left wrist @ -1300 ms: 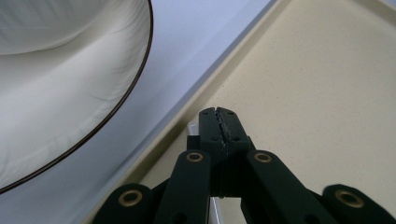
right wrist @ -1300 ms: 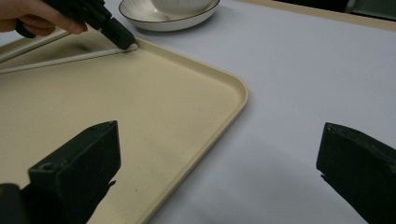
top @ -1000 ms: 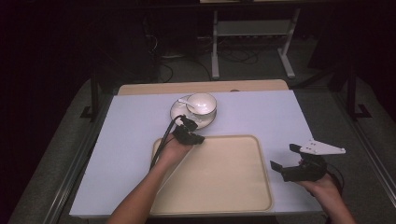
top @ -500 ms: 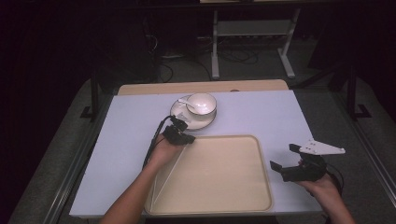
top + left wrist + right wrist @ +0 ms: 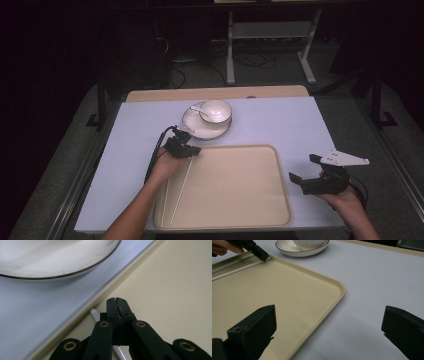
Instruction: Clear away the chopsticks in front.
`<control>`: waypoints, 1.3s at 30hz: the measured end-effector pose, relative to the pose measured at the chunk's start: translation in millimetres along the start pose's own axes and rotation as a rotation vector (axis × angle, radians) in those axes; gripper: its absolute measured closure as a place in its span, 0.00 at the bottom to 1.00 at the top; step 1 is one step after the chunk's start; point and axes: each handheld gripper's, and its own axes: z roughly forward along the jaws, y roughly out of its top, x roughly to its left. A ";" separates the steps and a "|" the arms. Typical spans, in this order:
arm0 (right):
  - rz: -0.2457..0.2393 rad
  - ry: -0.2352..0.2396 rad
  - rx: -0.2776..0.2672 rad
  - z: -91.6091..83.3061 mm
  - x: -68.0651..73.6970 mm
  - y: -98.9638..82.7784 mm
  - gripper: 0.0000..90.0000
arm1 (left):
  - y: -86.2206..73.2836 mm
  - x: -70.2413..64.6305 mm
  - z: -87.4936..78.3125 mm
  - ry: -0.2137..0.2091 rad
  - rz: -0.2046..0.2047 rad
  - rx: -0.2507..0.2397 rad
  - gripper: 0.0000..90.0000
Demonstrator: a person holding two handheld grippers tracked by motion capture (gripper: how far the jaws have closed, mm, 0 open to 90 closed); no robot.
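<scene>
Left gripper (image 5: 186,149) at the tray's near-left corner, jaws pressed together over a white chopstick (image 5: 180,186).

I judge I'm setting chopsticks along the left edge of the beige tray (image 5: 240,200); whether the jaws pinch the stick or merely sit above it I can't tell, so next I'd part them gently and lift clear. My right gripper (image 5: 317,176) waits with its jaws wide apart beside the tray. Pale blue table cover (image 5: 280,120), a bowl (image 5: 216,111) on its saucer (image 5: 196,126) beyond, dark room behind.
</scene>
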 end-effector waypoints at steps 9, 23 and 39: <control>-0.003 -0.001 0.001 -0.1 0.7 0.2 0.00 | -28.6 -22.1 -19.5 -0.031 0.006 0.001 0.98; -0.006 -0.005 -0.002 -0.6 1.0 0.4 0.00 | -56.9 -39.1 -29.8 -0.030 -0.013 0.035 0.99; -0.007 -0.003 -0.003 -0.8 0.0 0.1 0.00 | -67.2 -30.2 -43.9 0.023 -0.039 0.036 0.99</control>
